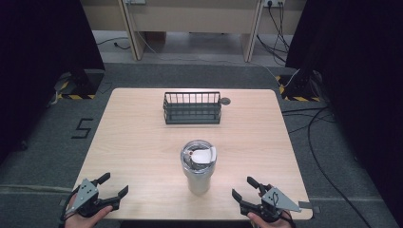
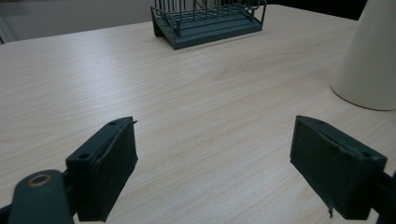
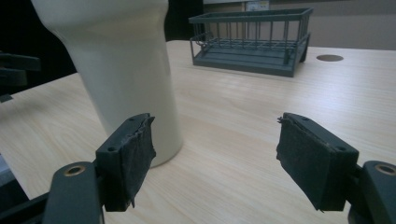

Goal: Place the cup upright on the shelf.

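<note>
A pale metal tumbler [image 1: 198, 167] stands upright near the table's front middle, with something white at its top. A dark wire basket [image 1: 192, 108] sits toward the far side, with nothing visible in it. My left gripper [image 1: 115, 184] rests at the front left corner, open, its jaws wide apart over bare wood [image 2: 212, 163]. The tumbler [image 2: 371, 60] stands off to its right. My right gripper [image 1: 242, 186] is at the front right, also open [image 3: 215, 158]. The tumbler [image 3: 126, 70] rises just beyond its left pad [image 3: 133, 154], apart from it. The basket [image 3: 252, 42] lies farther off.
The light wooden table [image 1: 142, 137] has a small round cable hole [image 1: 225, 100] beside the basket's right end. Dark curtains hang on both sides. Cables trail over the grey floor at the right.
</note>
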`<action>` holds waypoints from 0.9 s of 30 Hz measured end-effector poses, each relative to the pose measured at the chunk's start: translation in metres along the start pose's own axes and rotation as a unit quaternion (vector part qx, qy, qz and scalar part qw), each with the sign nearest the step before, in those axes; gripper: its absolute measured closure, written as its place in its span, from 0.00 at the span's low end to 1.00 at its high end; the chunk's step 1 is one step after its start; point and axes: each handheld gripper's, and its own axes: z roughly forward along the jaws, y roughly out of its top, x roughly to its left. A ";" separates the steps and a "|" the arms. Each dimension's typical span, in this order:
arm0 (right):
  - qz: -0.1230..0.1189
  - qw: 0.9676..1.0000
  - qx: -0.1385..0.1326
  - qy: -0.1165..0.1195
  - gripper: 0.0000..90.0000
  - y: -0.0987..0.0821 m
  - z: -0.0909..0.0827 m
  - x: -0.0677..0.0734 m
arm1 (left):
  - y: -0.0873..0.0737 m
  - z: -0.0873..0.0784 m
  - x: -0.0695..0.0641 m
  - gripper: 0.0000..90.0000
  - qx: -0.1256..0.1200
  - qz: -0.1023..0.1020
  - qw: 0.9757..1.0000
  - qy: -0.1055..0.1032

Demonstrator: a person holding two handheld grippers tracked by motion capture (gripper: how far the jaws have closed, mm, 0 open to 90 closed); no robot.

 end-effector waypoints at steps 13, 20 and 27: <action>-0.018 0.998 0.003 0.060 0.20 0.017 0.031 0.025 | -0.001 0.001 -0.002 0.16 0.002 -0.002 1.000 -0.011; -0.031 0.996 0.009 0.077 0.19 0.023 0.050 0.035 | -0.001 0.004 -0.002 0.16 0.004 -0.002 1.000 -0.012; -0.042 0.996 0.014 0.083 0.17 0.027 0.065 0.040 | -0.001 0.004 -0.002 0.16 0.005 -0.002 1.000 -0.014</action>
